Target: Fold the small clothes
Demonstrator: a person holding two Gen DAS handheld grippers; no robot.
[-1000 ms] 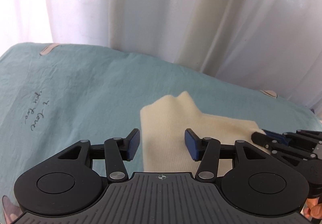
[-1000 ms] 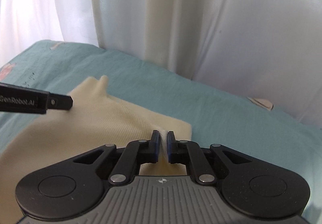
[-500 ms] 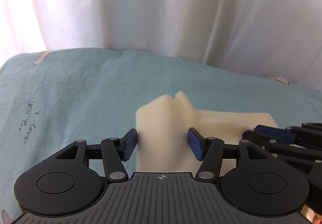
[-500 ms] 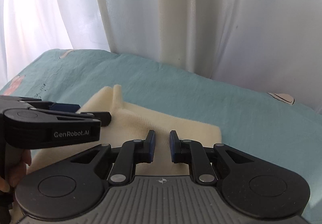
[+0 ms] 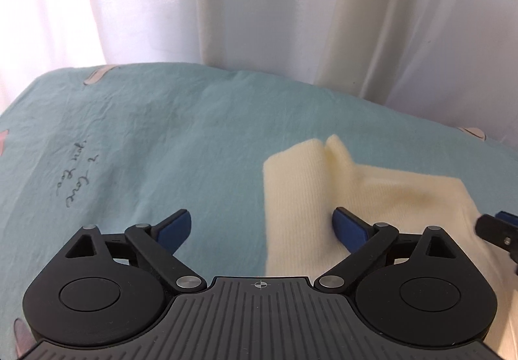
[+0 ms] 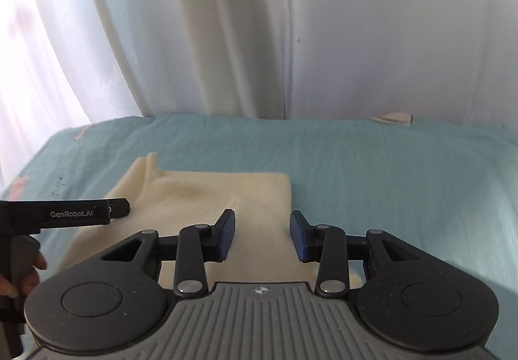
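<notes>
One cream knit garment (image 5: 362, 198) lies flat on a teal bed sheet (image 5: 162, 140), at the right of the left wrist view and at centre-left of the right wrist view. Its long axis runs from the lower edge of each frame up toward the curtain (image 6: 259, 36). The far end makes a straight edge across the frame, with a small raised fold at its upper left corner. The garment's left edge is straight and drops steeply down the left wrist frame; its far right corner is square.

Left tongs (image 5: 260, 227) stand wide, their jaws having just been opening, straddling the garment's left edge: one pad over bare sheet, the other over the knit, neither pressing. Right tongs (image 6: 262, 235) stand partly open, jaws also just opening, above the garment's right portion with nothing pinched.

Bare sheet spreads widely at left in the left wrist view, bearing handwritten script (image 5: 77, 179), and at right in the right wrist view. The curtain closes off the far side.
</notes>
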